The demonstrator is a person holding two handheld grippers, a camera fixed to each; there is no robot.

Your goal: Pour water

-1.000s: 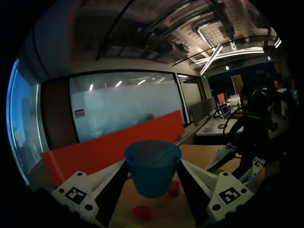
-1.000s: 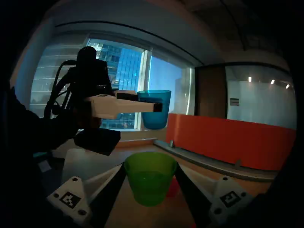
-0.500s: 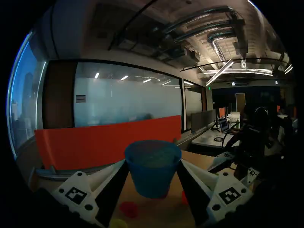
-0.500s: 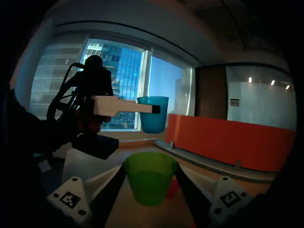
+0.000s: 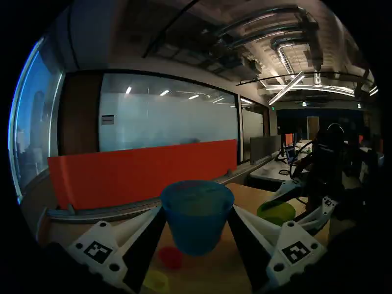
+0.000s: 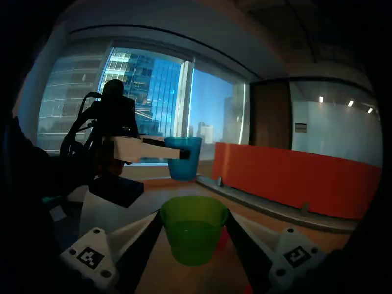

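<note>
The blue cup (image 5: 197,215) stands upright between the two fingers of the left gripper (image 5: 197,223). They press on its sides and hold it up over the wooden table (image 5: 215,277). The green cup (image 6: 194,255) is upright too, pinched the same way in the right gripper (image 6: 194,230), with some water (image 6: 194,229) inside. In the right gripper view the blue cup is higher and a little left, not touching the green cup. A small red thing (image 5: 170,256) and a small yellow thing (image 5: 157,280) lie on the table. Behind is a long orange panel (image 5: 142,169)
</note>
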